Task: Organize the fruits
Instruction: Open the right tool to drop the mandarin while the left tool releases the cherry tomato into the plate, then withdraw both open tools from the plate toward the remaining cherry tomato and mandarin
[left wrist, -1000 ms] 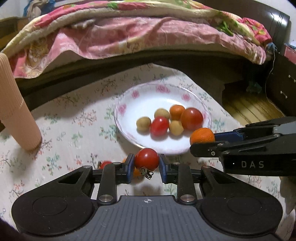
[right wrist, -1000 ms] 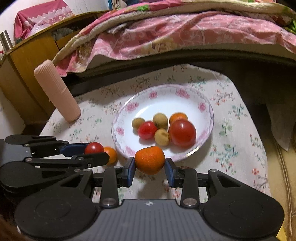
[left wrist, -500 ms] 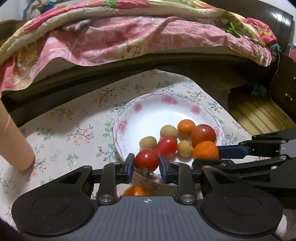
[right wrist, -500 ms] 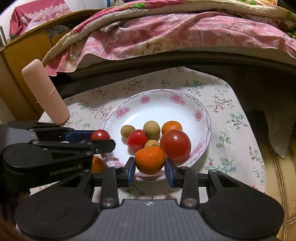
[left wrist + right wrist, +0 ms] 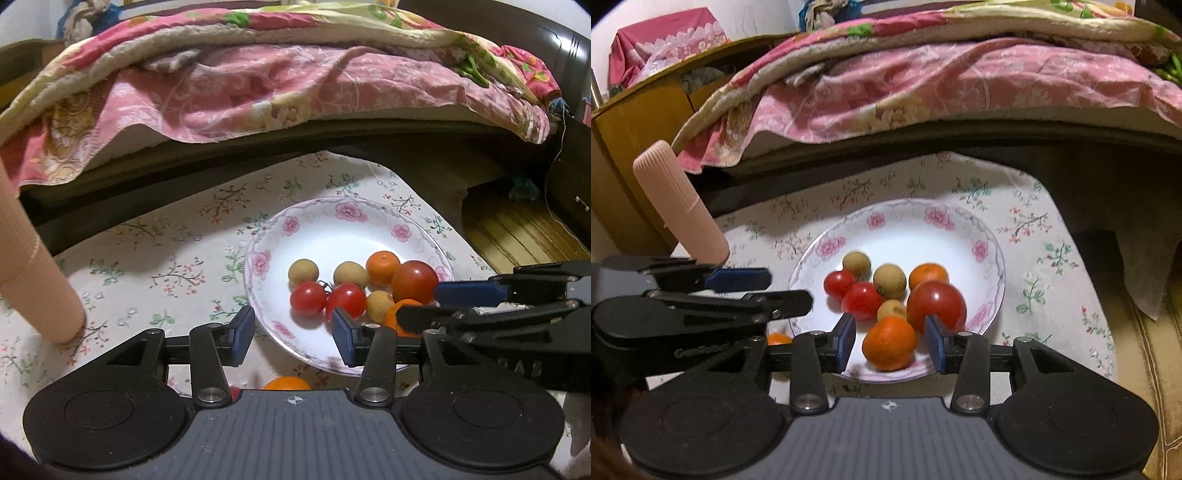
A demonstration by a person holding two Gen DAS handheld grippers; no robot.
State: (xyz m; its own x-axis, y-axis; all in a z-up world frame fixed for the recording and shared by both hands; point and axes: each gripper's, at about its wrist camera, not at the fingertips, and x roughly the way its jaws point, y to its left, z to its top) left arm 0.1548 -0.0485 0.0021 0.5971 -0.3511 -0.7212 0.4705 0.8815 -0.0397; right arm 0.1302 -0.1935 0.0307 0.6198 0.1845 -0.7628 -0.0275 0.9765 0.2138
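Both pairs of jaws stand wide and hold nothing. The left gripper (image 5: 293,338) hovers over the near rim of the round white china plate with pink flower prints (image 5: 347,218), its blue pads apart over bare plate. The right gripper (image 5: 891,341) flanks a dimpled matte orange mandarin (image 5: 889,343) that lies free on the plate at its 6 o'clock, clear of both pads.

On the plate the fruit sits in a loose cluster toward the near half: two glossy small red cherry tomatoes (image 5: 851,293) touching each other at about 8 o'clock, one with a dark green stalk; three dull tan, rough-skinned round longans (image 5: 889,280); a second smaller orange mandarin (image 5: 929,275) toward 3 o'clock; and a large shiny red tomatoes-sized round tomato (image 5: 936,302) just beside it, touching the near mandarin's side.

Another orange fruit (image 5: 287,383) lies off the plate on the floral-printed cloth-covered surface (image 5: 155,243). A ribbed pale pink cylinder (image 5: 679,208) stands tilted at the plate's 10 o'clock.
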